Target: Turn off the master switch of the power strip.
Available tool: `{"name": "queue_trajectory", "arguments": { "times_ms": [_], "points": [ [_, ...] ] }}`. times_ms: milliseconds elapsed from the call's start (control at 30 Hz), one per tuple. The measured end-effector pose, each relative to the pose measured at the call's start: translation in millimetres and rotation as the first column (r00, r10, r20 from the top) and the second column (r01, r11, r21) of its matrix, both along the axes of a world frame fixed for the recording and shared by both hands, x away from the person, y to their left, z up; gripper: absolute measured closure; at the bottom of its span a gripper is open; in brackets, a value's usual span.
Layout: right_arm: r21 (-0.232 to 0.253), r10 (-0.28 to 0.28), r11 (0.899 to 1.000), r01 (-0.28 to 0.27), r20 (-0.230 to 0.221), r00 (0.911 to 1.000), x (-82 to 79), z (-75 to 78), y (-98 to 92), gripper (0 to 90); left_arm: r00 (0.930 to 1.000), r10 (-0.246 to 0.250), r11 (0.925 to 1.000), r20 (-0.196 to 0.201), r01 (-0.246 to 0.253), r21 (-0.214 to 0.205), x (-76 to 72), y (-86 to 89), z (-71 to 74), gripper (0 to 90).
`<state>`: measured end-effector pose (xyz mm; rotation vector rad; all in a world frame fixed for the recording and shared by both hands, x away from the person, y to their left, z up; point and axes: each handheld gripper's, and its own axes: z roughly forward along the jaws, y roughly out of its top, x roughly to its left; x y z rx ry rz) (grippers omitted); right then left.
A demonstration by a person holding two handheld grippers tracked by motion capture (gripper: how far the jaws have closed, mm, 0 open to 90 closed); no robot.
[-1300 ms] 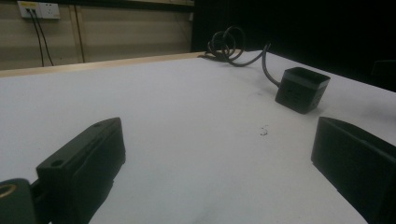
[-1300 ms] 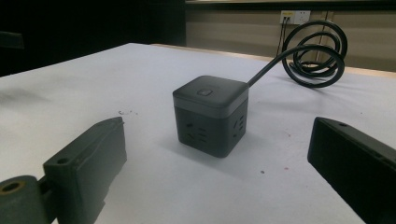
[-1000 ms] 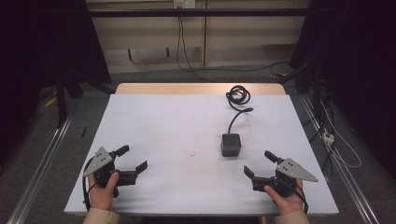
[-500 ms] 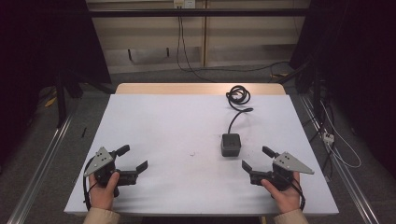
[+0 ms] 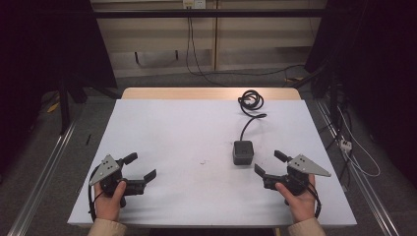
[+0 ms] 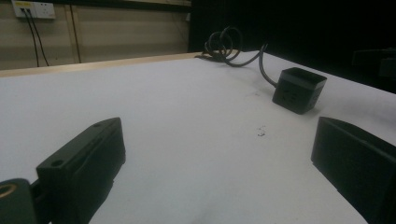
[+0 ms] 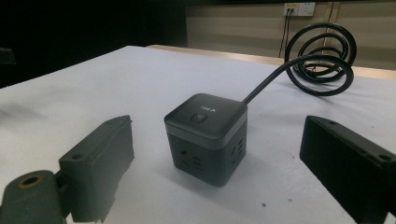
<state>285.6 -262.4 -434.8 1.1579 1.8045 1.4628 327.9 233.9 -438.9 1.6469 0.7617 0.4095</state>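
Where cable (image 5: pixel 250 110) coils, matte cube socket (image 5: pixel 243 152) (rounded edges) sits.

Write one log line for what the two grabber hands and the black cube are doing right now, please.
left gripper: open, empty | right gripper: open, aimed at cube | power cube: on table, untouched | cord: coiled behind

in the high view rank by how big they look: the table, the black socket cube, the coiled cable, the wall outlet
1. table
2. coiled cable and socket cube: look about alike, so not ranked
3. wall outlet, smallest, though it sits farthest from the camera
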Motion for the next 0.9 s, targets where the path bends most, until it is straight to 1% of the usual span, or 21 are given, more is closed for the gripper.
{"name": "queue_trajectory", "arguments": {
  "times_ms": [267,500,567,733,900],
  "points": [
    [0.005,-0.001,1.000,0.001,-0.005,1.0000,5.9,1.5,1.2,10.0,1.0000,-0.001,1.0000,-0.001,0.001,0.004,0.2,0.3,-0.3,2.5],
    [-0.006,0.007,1.000,-0.007,0.002,1.0000,10.2,4.3,3.0,10.9,1.0000,0.000,1.0000,-0.001,0.000,0.004,0.3,0.4,-0.3,2.5],
    [0.001,0.008,1.000,-0.008,0.001,1.0000,11.6,5.0,3.5,10.9,1.0000,0.000,1.0000,-0.002,0.000,0.005,0.3,0.4,-0.3,2.5],
    [-0.008,0.010,1.000,-0.009,0.007,0.9999,14.1,6.7,4.7,10.8,1.0000,-0.003,1.0000,-0.003,0.003,0.005,0.3,-0.2,-0.6,2.5],
    [-0.003,0.014,1.000,-0.014,0.004,0.9999,16.2,8.5,5.8,11.3,1.0000,-0.003,1.0000,-0.004,0.003,0.007,0.5,-0.4,-0.6,2.5]
  ]
}}
